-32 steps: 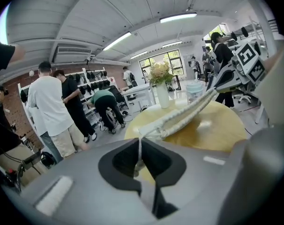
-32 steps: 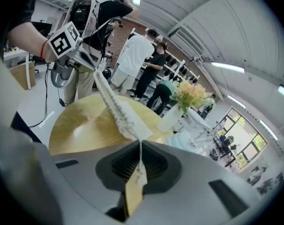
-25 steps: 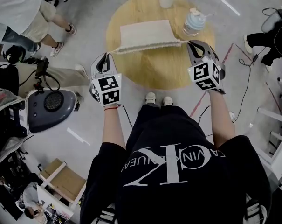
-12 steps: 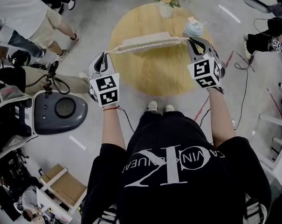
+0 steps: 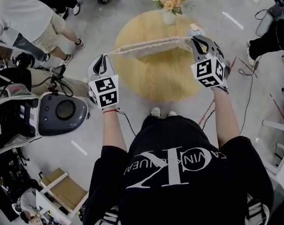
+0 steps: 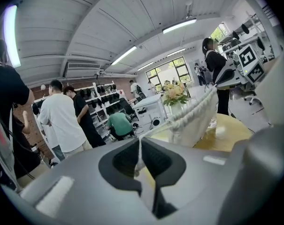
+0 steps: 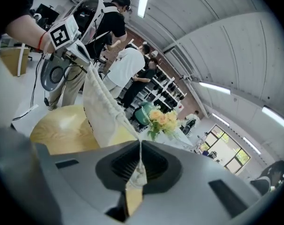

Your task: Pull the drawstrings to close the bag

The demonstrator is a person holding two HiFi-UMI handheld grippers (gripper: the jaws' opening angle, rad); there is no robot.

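a: plate one, largest item first?

b: the round wooden surface (image 5: 156, 78), seen from above, just beyond the person's feet.

a: and the task's thing?

b: the cream fabric bag (image 5: 151, 49). it is stretched sideways over the far half of the surface, and its mouth is gathered into a ruffled, rope-like edge that runs from claw to claw. whether its bottom rests on the wood cannot be told.

a: where are the claws?

b: the left claw (image 5: 102, 60) is off the surface's left edge, over the floor. the right claw (image 5: 199, 41) is over its right edge. they are well apart, with the bag between them.

a: anything smaller on the surface?

b: a white vase of flowers (image 5: 168, 3) stands at the far rim, behind the bag.

a: and the cords?

b: in the left gripper view, the left claw (image 6: 139, 150) is pinched tight on the left drawstring (image 6: 140, 146), a thin white cord leading up to the bag (image 6: 193, 121). in the right gripper view, the right claw (image 7: 141, 159) is likewise clamped on the right drawstring (image 7: 141, 149), which runs taut to the bag (image 7: 102, 111).
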